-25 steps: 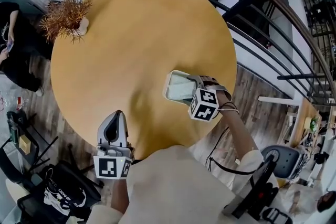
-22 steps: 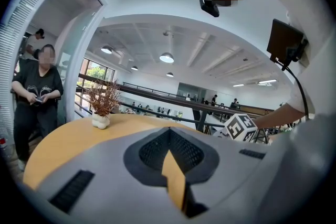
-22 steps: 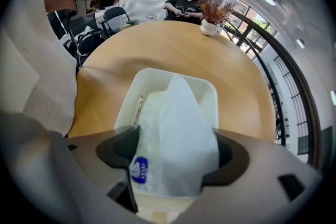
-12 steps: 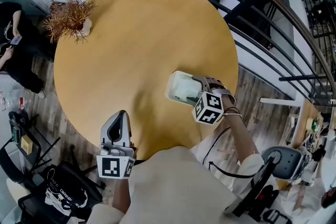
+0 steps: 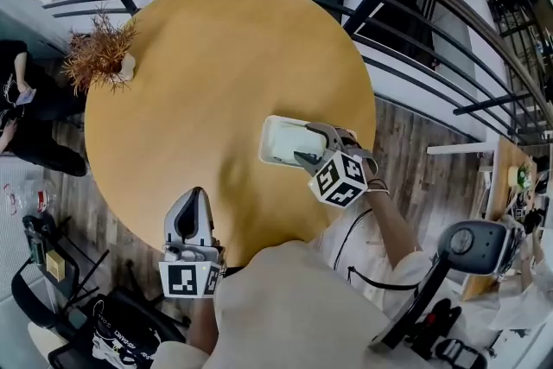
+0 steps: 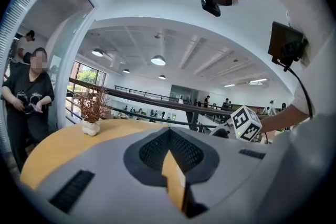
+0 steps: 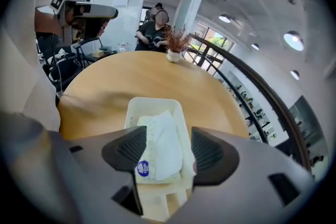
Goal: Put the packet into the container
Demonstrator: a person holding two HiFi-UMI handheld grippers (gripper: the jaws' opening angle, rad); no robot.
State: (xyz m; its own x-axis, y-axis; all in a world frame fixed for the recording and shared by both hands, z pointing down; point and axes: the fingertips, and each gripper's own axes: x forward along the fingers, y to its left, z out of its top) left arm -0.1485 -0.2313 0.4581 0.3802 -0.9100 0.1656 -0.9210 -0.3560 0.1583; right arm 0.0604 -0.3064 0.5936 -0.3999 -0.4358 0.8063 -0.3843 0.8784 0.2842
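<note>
A white rectangular container (image 5: 270, 134) stands on the round wooden table (image 5: 199, 82) near its right front edge. A white packet (image 5: 296, 143) with a blue round mark lies inside it (image 7: 157, 128). My right gripper (image 5: 313, 144) hovers over the container's near end (image 7: 152, 102). Its jaws are closing, one on each side of the packet, and the pads do not touch it (image 7: 168, 145). My left gripper (image 5: 188, 205) is held at the table's front edge, apart from the container, with its jaws together and nothing between them (image 6: 170, 139).
A dried plant in a small white vase (image 5: 102, 56) stands at the table's far left. A dark railing (image 5: 415, 39) curves round the table's far and right sides. A person in black (image 6: 26, 97) stands by the vase. A chair (image 5: 471, 246) is at the right.
The head view has shifted a little. My right gripper stays over the container's near end with the packet lying inside. The left gripper has not moved.
</note>
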